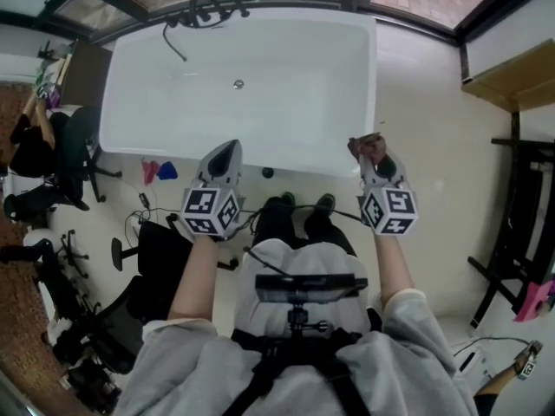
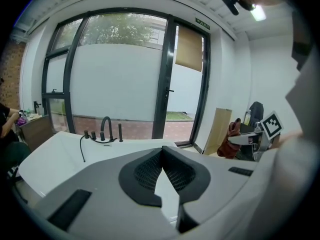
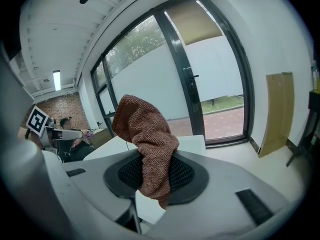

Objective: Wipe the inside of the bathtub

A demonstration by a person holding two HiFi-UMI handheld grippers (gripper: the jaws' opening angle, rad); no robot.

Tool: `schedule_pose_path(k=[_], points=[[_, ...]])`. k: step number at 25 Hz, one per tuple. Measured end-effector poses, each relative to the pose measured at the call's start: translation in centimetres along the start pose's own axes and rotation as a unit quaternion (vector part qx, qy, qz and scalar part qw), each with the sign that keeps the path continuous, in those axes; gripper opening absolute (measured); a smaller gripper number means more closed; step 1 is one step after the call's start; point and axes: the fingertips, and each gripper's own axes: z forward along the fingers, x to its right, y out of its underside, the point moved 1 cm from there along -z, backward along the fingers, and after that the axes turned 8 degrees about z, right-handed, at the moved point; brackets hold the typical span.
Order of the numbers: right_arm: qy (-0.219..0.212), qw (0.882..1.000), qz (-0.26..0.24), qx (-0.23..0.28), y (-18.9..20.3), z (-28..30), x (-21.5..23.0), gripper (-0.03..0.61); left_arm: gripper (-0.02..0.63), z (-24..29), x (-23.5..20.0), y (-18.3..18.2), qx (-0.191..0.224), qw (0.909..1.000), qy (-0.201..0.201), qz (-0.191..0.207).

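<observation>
Person's shoes right against the near rim of the white bathtub. Black office chair and loose cables on the floor on the left, black table frame well off to the right, seated person far left. Floor open beside the tub's right side. Both grippers are over the near rim, well apart. Left gripper: pad tips together, nothing between them. Right gripper: clamped on a reddish-brown cloth, which sticks up above the pads and hangs below them. Tub interior is bare, with the drain mid-floor. Black faucet with hose on the far rim, window frames behind.
</observation>
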Motion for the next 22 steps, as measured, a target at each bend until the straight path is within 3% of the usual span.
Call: schedule_pose_path(k=[7,16,22], points=[[0.011,1.0,-0.001,0.017,0.3,-0.4,-2.5,0.106,0.006,-0.6,-2.7,-1.3,0.016,0.9997,0.012,0.017],[0.065,0.998,-0.006,0.027,1.7,0.5,-8.5,0.106,0.008,-2.5,-7.6,-1.4,0.038,0.9959,0.069,0.044],[0.082,0.996,-0.026,0.036,3.3,0.8,-11.9,0.106,0.008,-4.1,-10.6,0.5,0.05,0.9946,0.082,0.04]])
